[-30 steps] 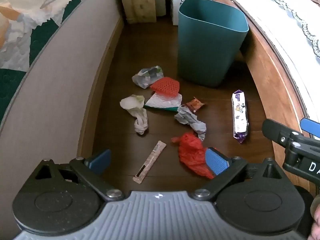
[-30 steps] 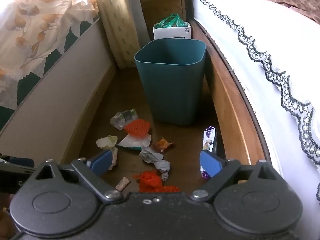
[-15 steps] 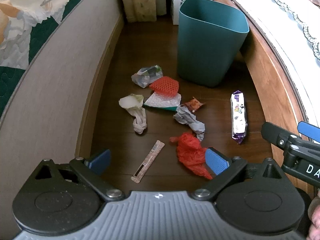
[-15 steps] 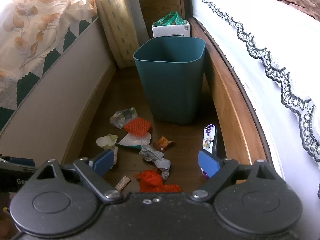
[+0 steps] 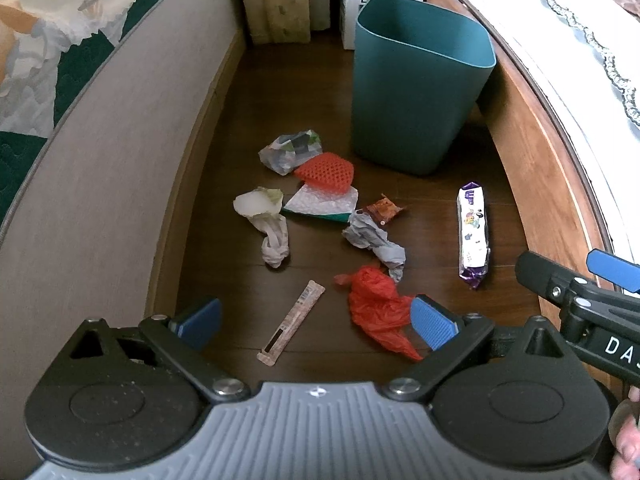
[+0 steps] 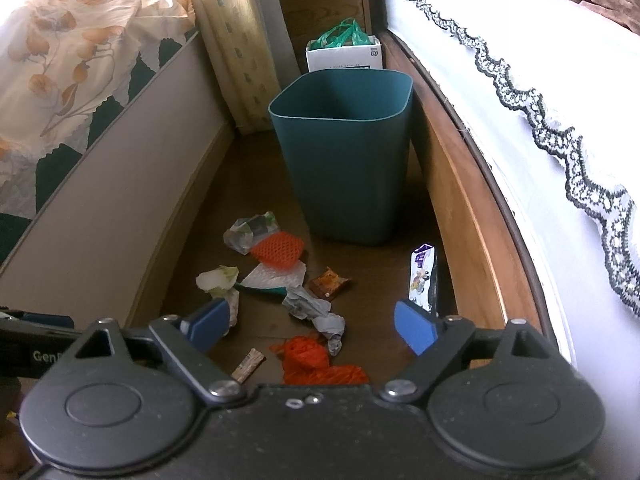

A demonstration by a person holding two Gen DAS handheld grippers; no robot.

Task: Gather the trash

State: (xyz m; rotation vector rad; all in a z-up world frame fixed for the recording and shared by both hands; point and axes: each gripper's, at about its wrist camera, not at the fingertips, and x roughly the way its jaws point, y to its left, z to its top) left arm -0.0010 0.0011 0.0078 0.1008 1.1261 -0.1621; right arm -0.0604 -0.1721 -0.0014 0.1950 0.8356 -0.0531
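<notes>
You get "DA" in white on the black body of the right gripper (image 5: pixel 600 280), off to the right of your left jaws; the rest is cut by the frame edge. In the right wrist view, "Gen" in pale letters sits on the black body of the left gripper (image 6: pixel 36 354), left of your right jaws, also cut off. The white box (image 6: pixel 344 58) far ahead of the jaws, behind the bin (image 6: pixel 344 152), carries print too small to read. The purple wrapper (image 5: pixel 473 232), ahead-right of the left jaws, has large letters, illegible.
</notes>
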